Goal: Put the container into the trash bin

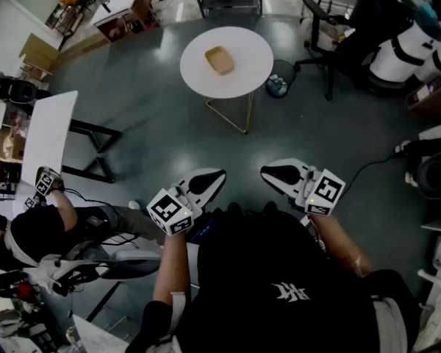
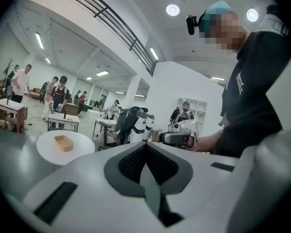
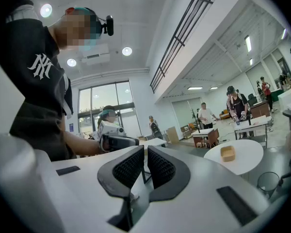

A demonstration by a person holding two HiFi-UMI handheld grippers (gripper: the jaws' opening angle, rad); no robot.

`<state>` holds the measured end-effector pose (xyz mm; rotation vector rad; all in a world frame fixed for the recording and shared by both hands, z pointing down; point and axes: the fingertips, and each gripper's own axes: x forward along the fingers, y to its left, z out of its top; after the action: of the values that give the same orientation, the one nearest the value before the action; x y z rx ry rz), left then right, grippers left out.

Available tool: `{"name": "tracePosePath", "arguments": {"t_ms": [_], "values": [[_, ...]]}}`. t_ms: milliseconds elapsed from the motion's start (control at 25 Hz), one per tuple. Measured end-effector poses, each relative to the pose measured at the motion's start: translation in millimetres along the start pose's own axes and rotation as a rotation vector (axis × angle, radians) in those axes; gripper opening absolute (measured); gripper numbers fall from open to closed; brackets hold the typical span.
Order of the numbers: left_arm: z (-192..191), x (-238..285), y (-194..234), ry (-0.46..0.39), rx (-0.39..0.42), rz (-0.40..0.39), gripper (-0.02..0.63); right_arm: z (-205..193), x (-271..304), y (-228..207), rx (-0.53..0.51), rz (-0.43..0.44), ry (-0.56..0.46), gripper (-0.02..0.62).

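A tan, shallow container lies on a round white table some way ahead of me. It also shows in the left gripper view as the container and in the right gripper view as the container. A mesh trash bin stands on the floor by the table's right side; the right gripper view shows the bin too. My left gripper and right gripper are held close to my body, far from the table. Both are shut, with nothing in them, and they point toward each other.
A person sits at the lower left by a white desk. An office chair and a white robot stand at the upper right. Grey floor lies between me and the table. Several people stand in the background.
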<state>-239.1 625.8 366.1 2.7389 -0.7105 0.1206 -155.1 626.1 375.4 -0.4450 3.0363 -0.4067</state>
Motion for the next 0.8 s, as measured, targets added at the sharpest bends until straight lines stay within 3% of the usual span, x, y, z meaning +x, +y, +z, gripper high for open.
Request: {"name": "tracePosePath", "arguments": {"t_ms": [160, 800], "values": [[-7.3, -14.5, -0.3, 0.038, 0.016, -0.031, 0.003, -4.4, 12.6, 2.3, 0.006, -0.046, 0.0, 0.048], [6.9, -70.5, 55.6, -0.002, 0.011, -0.082, 0.003, 3.7, 59.1, 12.6, -0.004, -0.176, -0.024, 0.049]]}}
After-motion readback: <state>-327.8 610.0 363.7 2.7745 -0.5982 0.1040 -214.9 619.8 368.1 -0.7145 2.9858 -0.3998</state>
